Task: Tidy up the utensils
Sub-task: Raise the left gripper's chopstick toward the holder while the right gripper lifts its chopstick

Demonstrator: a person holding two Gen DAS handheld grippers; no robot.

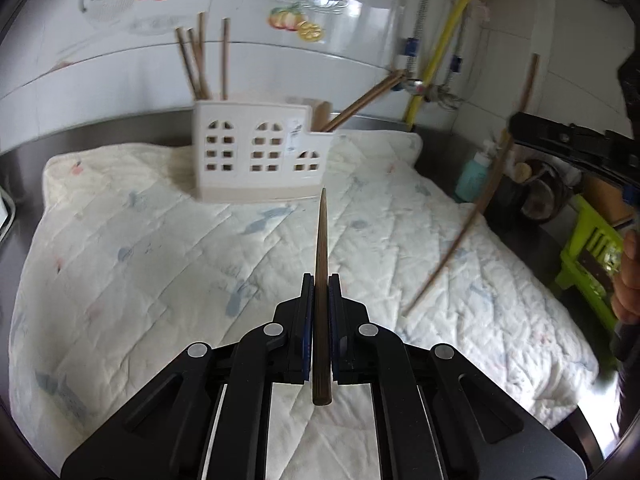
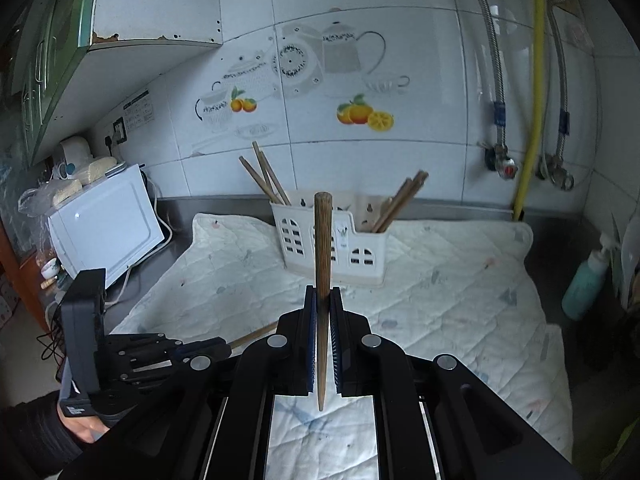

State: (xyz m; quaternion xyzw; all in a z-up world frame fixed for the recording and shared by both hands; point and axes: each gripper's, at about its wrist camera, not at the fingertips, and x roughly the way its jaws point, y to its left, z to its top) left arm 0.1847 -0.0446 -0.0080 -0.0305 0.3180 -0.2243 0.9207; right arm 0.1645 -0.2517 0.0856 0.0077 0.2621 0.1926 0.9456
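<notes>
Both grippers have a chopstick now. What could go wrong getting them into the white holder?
The left gripper holds its brown wooden chopstick thin tip forward; the right gripper holds its chopstick thick end forward, so they may land mismatched. Leaning chopsticks crowd the white plastic holder, which could tip on the soft quilted cloth.

Soft, even daylight; strong fisheye bending and dark corners; the left wrist view shows motion blur.
</notes>
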